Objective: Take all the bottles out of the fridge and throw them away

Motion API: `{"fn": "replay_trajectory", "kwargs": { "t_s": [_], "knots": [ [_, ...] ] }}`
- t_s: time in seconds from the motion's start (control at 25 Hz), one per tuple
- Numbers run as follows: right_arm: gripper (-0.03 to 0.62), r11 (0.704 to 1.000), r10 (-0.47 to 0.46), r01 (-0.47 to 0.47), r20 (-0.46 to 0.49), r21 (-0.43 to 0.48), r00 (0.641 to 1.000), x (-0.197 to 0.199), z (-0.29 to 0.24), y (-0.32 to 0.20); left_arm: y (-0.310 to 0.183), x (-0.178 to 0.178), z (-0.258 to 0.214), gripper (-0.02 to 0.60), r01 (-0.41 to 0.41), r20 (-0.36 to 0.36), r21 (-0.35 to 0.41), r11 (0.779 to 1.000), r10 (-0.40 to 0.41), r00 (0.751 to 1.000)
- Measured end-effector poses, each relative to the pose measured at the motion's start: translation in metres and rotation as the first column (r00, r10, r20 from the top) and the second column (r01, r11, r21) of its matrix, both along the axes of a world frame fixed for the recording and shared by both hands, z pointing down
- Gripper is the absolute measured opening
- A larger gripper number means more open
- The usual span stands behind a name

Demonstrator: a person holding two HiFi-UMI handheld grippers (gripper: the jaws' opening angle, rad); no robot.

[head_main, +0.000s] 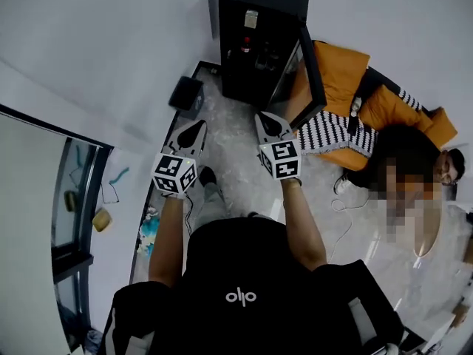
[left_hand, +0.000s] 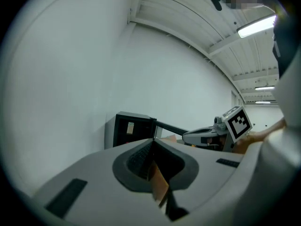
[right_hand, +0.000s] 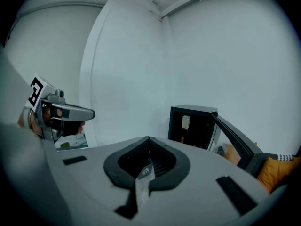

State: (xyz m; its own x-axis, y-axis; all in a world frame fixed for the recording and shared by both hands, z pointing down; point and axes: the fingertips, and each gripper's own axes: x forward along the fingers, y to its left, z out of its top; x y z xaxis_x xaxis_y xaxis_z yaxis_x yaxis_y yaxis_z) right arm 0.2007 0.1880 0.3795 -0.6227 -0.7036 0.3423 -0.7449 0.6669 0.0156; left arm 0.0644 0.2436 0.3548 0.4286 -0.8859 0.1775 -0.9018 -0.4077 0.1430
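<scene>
Counting 1 small black box, 2 grippers, 1 fridge, 1 person in orange. The box is sitting by the wall, left of the fridge. Left gripper and right gripper are pointing fwd side by side, tipped slightly down, both jaw pairs pressed together with nothing btwn. Bare floor is lying open ahead, up to the fridge. Its door is hanging open rightward, with 1 pale-labelled bottle standing inside, up top. The person is crowding the door's right side.
</scene>
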Motion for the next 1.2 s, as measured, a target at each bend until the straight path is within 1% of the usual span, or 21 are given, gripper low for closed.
{"fn": "replay_trajectory", "kwargs": {
  "t_s": [0.12,0.28,0.48,0.56,0.68,0.96,1.2],
  "knots": [
    [0.008,0.998,0.063,-0.063,0.004,-0.007,0.998,-0.021,-0.002,-0.039,-0.044,-0.025,-0.002,0.0,-0.065,0.003,-0.008,0.998,0.065,0.998],
    [0.008,0.992,0.123,-0.123,0.003,-0.019,0.992,-0.049,-0.005,-0.077,-0.091,-0.053,-0.003,0.0,-0.131,-0.002,-0.019,0.991,0.131,0.991],
    [0.008,0.978,0.204,-0.204,-0.004,-0.045,0.979,-0.064,0.006,-0.1,-0.125,-0.071,-0.002,0.0,-0.22,-0.008,-0.013,0.975,0.22,0.976],
    [0.008,0.972,0.229,-0.229,-0.012,-0.05,0.973,-0.066,0.011,-0.108,-0.137,-0.078,0.001,0.0,-0.238,-0.005,-0.013,0.971,0.238,0.971],
    [0.008,0.964,0.26,-0.26,-0.018,-0.049,0.965,-0.066,0.013,-0.119,-0.155,-0.09,0.002,0.0,-0.242,-0.025,-0.011,0.97,0.241,0.97],
    [0.008,0.948,0.314,-0.314,-0.009,-0.047,0.949,-0.063,0.016,-0.149,-0.198,-0.094,0.005,0.0,-0.259,-0.034,-0.007,0.966,0.258,0.965],
    [0.008,0.932,0.36,-0.358,0.02,-0.051,0.933,-0.064,0.023,-0.192,-0.248,-0.086,-0.002,0.0,-0.322,0.009,0.013,0.947,0.322,0.947]
  ]
}}
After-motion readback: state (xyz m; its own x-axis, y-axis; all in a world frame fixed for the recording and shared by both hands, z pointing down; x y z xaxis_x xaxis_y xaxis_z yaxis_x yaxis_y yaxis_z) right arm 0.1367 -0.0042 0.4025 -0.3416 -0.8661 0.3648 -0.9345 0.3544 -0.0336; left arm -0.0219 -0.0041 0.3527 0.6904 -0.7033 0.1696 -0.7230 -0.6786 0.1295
